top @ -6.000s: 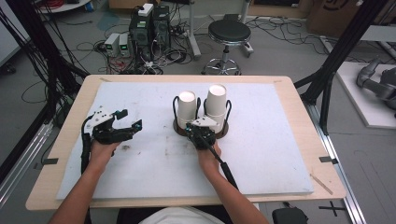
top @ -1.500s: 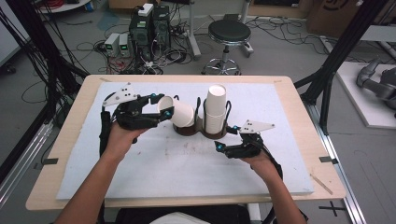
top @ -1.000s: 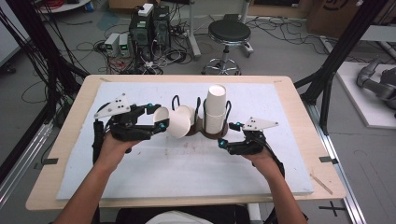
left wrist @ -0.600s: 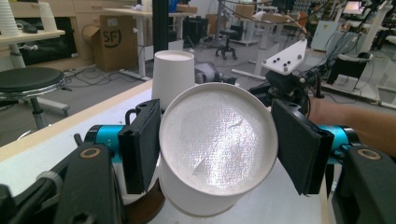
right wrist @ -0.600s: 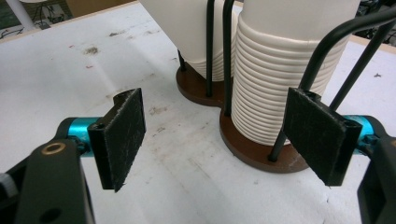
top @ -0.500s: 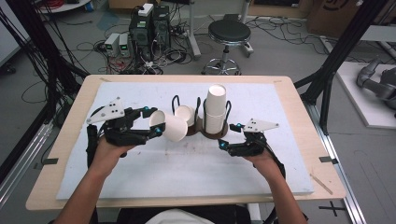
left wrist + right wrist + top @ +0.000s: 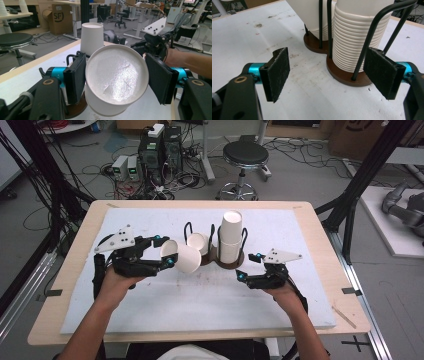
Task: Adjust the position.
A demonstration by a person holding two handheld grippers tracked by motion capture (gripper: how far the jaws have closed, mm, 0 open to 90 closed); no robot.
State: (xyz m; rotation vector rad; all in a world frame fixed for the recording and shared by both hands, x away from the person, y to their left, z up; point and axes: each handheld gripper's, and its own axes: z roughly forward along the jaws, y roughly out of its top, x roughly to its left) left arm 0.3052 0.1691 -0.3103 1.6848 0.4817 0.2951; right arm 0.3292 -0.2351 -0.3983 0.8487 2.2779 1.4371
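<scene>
Lifted out of the wire cup holder (image 7: 215, 252) since the earlier frame, a white paper cup (image 7: 181, 258) lay on its side above the white-covered tabletop (image 7: 300, 300), left of the holder, clamped between the jaws of the left hand-held gripper (image 7: 166, 251). The right hand-held gripper (image 7: 248, 266), jaws spread and empty, waited near the holder's base beside the ribbed cup stack (image 7: 231, 236). Judging from the thin wall, a light, even squeeze seemed wise, with the cup turned upright before being set down. Earlier, both stacks had stood in the holder, and the right hand had been at them.
</scene>
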